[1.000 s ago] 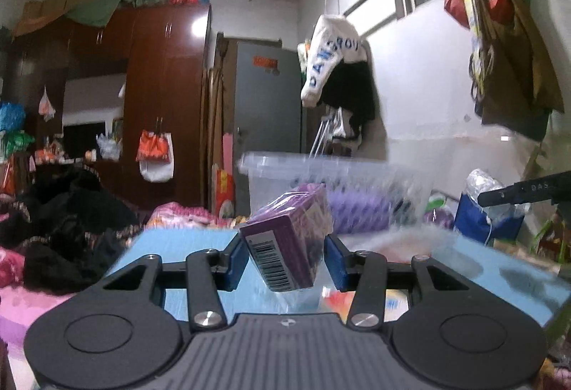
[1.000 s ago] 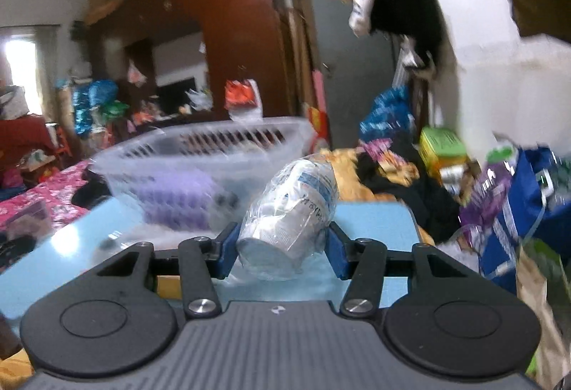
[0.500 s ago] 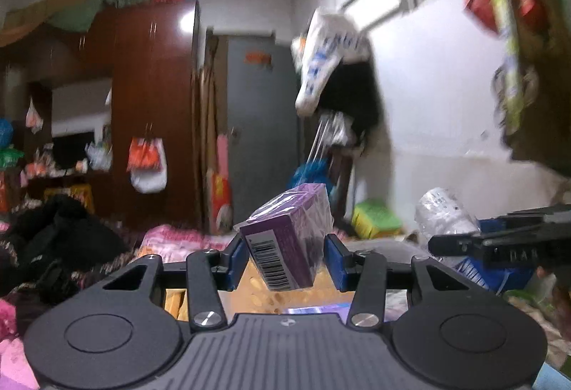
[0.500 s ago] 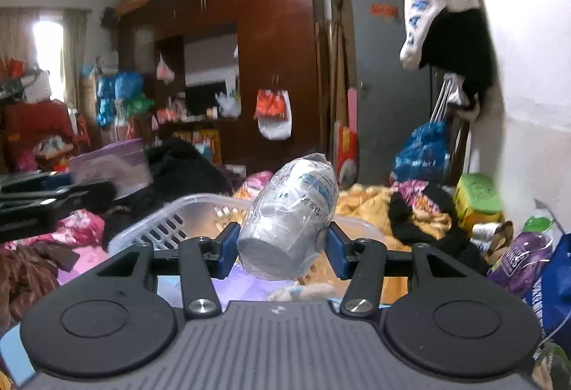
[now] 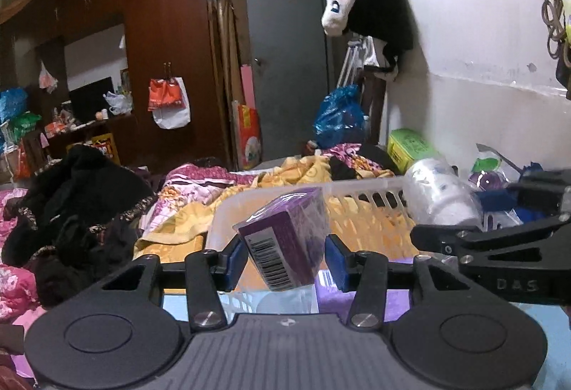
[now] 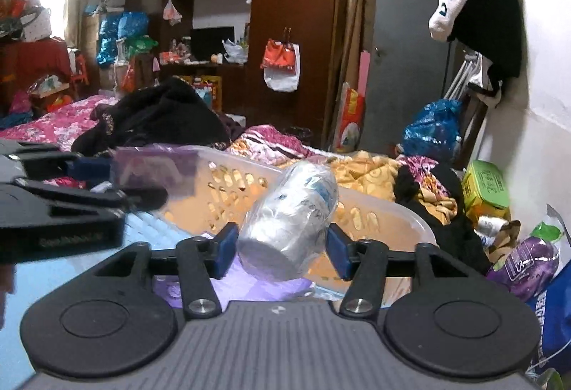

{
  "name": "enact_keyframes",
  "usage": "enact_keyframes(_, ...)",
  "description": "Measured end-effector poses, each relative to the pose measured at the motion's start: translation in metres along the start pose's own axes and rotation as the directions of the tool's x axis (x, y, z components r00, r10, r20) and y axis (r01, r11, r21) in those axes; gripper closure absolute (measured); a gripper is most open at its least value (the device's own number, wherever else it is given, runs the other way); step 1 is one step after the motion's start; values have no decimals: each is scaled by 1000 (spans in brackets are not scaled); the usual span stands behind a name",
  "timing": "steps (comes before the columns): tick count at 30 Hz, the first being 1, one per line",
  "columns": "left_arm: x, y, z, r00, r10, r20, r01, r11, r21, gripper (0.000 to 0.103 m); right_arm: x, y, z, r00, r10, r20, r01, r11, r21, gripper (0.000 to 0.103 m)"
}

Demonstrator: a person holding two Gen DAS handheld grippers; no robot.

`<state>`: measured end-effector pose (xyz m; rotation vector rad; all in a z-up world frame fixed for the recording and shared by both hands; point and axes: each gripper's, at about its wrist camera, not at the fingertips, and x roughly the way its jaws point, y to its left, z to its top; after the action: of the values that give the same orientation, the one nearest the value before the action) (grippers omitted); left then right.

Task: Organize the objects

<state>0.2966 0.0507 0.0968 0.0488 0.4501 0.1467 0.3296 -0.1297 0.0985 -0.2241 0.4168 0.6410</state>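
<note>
My left gripper (image 5: 285, 256) is shut on a purple box (image 5: 287, 236) with a barcode, held tilted above the near part of a translucent white basket (image 5: 360, 192). My right gripper (image 6: 282, 247) is shut on a clear plastic-wrapped white bottle (image 6: 291, 218) and holds it over the same basket (image 6: 385, 211). In the left wrist view the right gripper (image 5: 499, 240) and its bottle (image 5: 439, 193) show at the right. In the right wrist view the left gripper (image 6: 60, 197) and its purple box (image 6: 153, 168) show at the left. Purple items lie in the basket's bottom.
The basket stands on a light blue table (image 6: 21, 311). Behind it lie yellow and pink bedding (image 5: 200, 197) and dark clothes (image 5: 82, 204). A green box (image 6: 487, 186) and purple packets (image 6: 524, 261) sit at the right by the white wall. A brown wardrobe (image 5: 167, 44) stands far back.
Both grippers have risen and now look down over the basket's rim, each still holding its object. The two grippers have come closer to each other above the basket.
</note>
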Motion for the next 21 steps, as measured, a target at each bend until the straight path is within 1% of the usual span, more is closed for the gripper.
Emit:
enact_keyframes(1, -2, 1, -2, 1000, -3, 5, 3, 1000, -1, 37, -6, 0, -1, 1000, -18, 19, 18, 1000, 13, 2)
enact_keyframes(2, -4, 3, -4, 1000, 2, 13, -2, 1000, -5, 26, -16, -3, -3, 998, -20, 52, 18, 1000, 25, 2)
enact_keyframes(3, -8, 5, -7, 1000, -4, 26, 4, 1000, -12, 19, -24, -6, -6, 997, -10, 75, 8, 999, 35, 2)
enact_keyframes(5, -22, 9, -15, 998, -24, 61, 26, 999, -24, 19, -41, -11, -13, 994, -1, 110, -6, 998, 58, 1)
enact_keyframes(8, -50, 19, -32, 991, -56, 123, 62, 997, -41, 19, -75, -25, -41, 983, 38, 180, -56, 994, 95, 0)
enact_keyframes(10, -73, 28, -51, 984, -79, 160, 89, 995, -53, 17, -92, -36, -67, 980, 40, 196, -65, 990, 123, 0)
enact_keyframes(11, -81, 31, -62, 983, -84, 163, 93, 994, -50, 15, -95, -42, -78, 982, 35, 184, -61, 989, 137, 0)
enact_keyframes(14, -95, 37, -100, 989, -72, 132, 76, 997, -24, 14, -86, -58, -105, 994, 12, 109, -32, 981, 191, 0)
enact_keyframes(16, -93, 42, -122, 993, -83, 86, 87, 996, -34, 14, -77, -68, -115, 998, 11, 62, -24, 977, 212, 0)
enact_keyframes(17, -90, 43, -127, 993, -94, 65, 97, 994, -43, 14, -72, -72, -118, 999, 16, 46, -26, 974, 223, 0)
enact_keyframes(19, -82, 46, -137, 993, -117, 27, 119, 992, -50, 14, -67, -75, -120, 999, 21, 46, -32, 969, 246, 0)
enact_keyframes(21, -72, 46, -140, 993, -116, -1, 115, 992, -51, 14, -62, -75, -120, 999, 25, 48, -37, 963, 267, 0)
